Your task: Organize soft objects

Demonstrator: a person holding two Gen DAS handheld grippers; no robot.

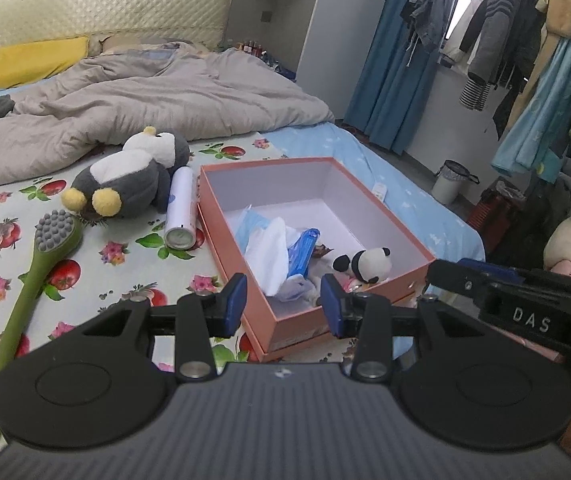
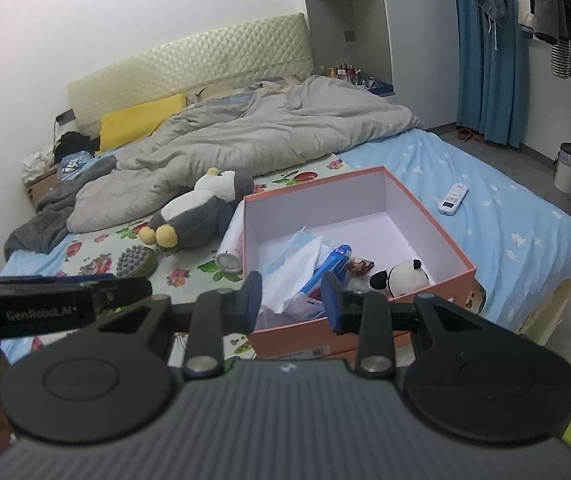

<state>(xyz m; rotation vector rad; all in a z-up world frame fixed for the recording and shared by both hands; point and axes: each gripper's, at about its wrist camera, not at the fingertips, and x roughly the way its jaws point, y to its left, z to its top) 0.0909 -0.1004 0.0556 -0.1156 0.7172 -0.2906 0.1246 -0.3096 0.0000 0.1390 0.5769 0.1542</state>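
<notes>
penguin plush [image 1: 133, 178]: grey-white, yellow feet, lying beside pink box [image 1: 285, 322] | both grippers' fingers: apart, empty

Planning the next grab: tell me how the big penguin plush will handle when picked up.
The penguin plush looks stuffed and fuzzy, so probably light and squashy. Lying on its side, it may sag from a pinched edge. Its bulk looks wider than the left gripper opening, so grab a foot.

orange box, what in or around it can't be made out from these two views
- Orange box: near inside corner hidden by its own wall and the left gripper fingers, left wrist view.
- Small brown item beside the panda plush: too small to identify, right wrist view.
- White can: mostly behind the box wall, right wrist view.
- Box label: cut off by the right gripper body.
</notes>
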